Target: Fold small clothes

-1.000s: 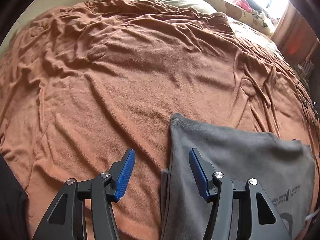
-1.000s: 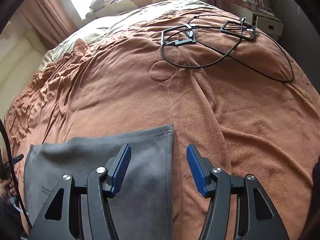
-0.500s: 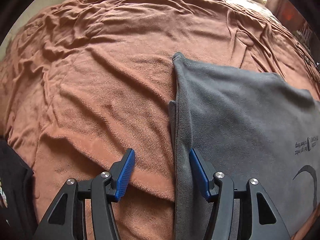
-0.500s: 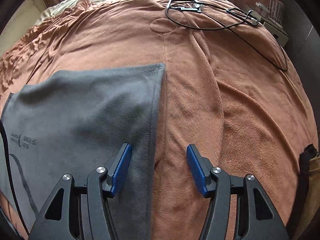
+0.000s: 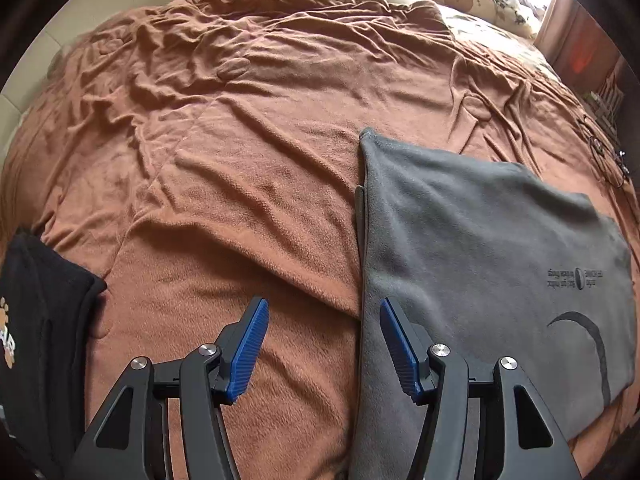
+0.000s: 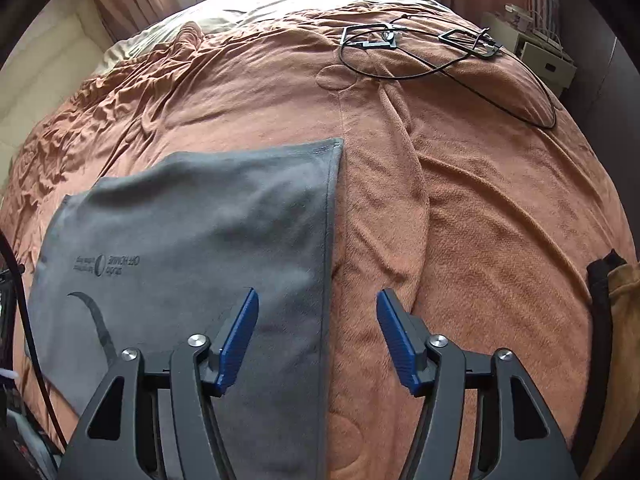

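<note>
- The left gripper (image 5: 320, 350) hung with its jaws apart and empty, straddling the left edge of the grey garment (image 5: 480, 248).
- The right gripper (image 6: 318, 340) was opening its jaws, empty, over the garment's right edge.
- The garment lay flat on the brown blanket (image 5: 240, 160).
- A black cable (image 6: 440, 64) lay farther off.

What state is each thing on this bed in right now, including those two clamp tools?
Grey garment: lying flat on the blanket, folded over, printed side up.
Brown blanket: spread over the bed, wrinkled.
Left gripper: open, nothing held, astride the garment's edge.
Right gripper: jaws opening, nothing pinched, astride the garment's other edge.
Black cable: loose and looped on the blanket.
Black garment: at the bed's edge, not laid out.
</note>
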`<state>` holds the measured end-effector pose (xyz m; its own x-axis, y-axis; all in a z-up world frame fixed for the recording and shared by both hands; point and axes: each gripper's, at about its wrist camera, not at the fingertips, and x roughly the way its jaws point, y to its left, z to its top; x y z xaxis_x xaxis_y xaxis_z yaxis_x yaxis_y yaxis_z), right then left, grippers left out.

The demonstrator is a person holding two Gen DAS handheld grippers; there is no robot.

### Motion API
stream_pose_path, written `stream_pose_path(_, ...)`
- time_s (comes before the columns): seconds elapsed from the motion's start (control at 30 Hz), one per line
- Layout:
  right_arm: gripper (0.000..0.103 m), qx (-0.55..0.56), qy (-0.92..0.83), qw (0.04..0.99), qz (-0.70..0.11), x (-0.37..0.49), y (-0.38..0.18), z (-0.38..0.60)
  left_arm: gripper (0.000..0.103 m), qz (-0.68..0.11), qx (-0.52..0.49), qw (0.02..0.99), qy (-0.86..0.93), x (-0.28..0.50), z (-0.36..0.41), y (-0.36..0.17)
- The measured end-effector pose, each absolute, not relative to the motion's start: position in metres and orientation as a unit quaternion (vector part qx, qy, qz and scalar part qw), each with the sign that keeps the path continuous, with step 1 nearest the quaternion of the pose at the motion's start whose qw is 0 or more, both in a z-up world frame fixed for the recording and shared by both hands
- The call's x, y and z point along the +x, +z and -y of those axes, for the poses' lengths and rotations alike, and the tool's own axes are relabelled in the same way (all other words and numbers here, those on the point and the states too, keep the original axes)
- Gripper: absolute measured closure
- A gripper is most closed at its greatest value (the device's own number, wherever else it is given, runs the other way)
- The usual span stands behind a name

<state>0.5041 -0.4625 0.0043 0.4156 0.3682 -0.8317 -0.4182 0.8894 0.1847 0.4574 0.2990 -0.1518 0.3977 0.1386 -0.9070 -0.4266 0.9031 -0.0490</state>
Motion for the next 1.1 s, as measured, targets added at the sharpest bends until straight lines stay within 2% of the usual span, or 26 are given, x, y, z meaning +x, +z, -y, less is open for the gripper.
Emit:
stream_pose_path(0.07, 0.022, -0.018, 0.237, 0.841, -0.486, 0.494, 0.009, 0.471, 0.036, -0.513, -0.146, 0.829, 0.169, 0.446, -0.296, -0.146)
stream_pose_path(0.17, 0.014, -0.015, 0.229, 0.847, -0.48, 0.476, 0.016, 0.482, 0.023, -0.501, -0.155, 0.836, 0.163, 0.427, -0.287, -0.14)
stream_pose_path(0.3, 0.0, -0.038, 0.227, 0.854, -0.467, 0.446, 0.022, 0.484, 0.012, -0.489, -0.157, 0.844, 0.157, 0.405, -0.274, -0.137)
stream_pose_path(0.37, 0.0, -0.044, 0.225, 0.855, -0.465, 0.431, 0.021, 0.484, 0.008, -0.484, -0.16, 0.847, 0.151, 0.397, -0.267, -0.137)
stream_pose_path(0.77, 0.0, 0.001, 0.229, 0.836, -0.498, 0.387, 0.007, 0.509, 0.008, -0.482, -0.178, 0.848, 0.126, 0.348, -0.231, -0.151)
stream_pose_path(0.97, 0.0, 0.035, 0.234, 0.84, -0.488, 0.369, 0.005, 0.526, 0.008, -0.479, -0.191, 0.849, 0.116, 0.328, -0.227, -0.154)
stream_pose_path(1.07, 0.001, 0.068, 0.246, 0.839, -0.481, 0.36, 0.003, 0.537, 0.015, -0.471, -0.22, 0.848, 0.105, 0.317, -0.229, -0.155)
stream_pose_path(1.1, 0.006, 0.078, 0.245, 0.839, -0.48, 0.359, 0.002, 0.542, 0.019, -0.468, -0.229, 0.847, 0.103, 0.314, -0.23, -0.155)
